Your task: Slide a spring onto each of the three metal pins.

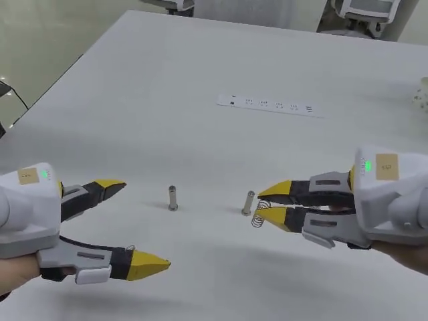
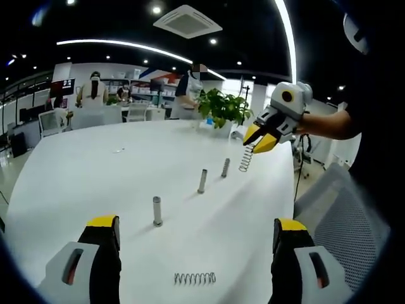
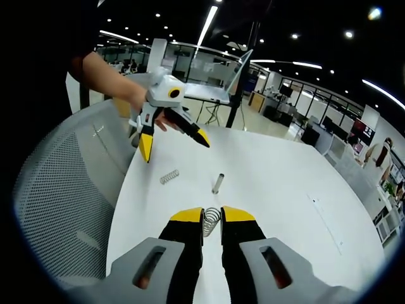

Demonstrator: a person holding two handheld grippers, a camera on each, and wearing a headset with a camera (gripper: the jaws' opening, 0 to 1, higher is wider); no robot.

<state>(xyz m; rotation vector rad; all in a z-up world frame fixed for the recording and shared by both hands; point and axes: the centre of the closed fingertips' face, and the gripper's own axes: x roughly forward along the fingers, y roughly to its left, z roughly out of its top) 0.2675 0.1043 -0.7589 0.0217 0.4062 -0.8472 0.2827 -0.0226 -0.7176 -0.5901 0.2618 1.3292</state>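
Metal spring [image 1: 258,218] is hanging pinched in the closed right gripper [image 1: 262,203], just right of one pin [image 1: 249,202]. A second pin [image 1: 173,198] is standing further left. Near it, the left gripper [image 1: 146,223] is gaping wide by a loose spring [image 2: 195,278]. The white table [image 1: 200,67] is stretching far past a power strip [image 1: 270,105].

On your worktop [image 1: 200,147], the left pin [image 1: 172,198] and the right pin [image 1: 249,202] stand side by side between your left tool [image 1: 146,224] and right tool [image 1: 258,204]. The right pin is just beside the spring [image 1: 258,218] between the right tool's jaws. A loose spring [image 2: 195,278] lies before your left tool, and a power strip [image 1: 269,105] lies well behind the pins.
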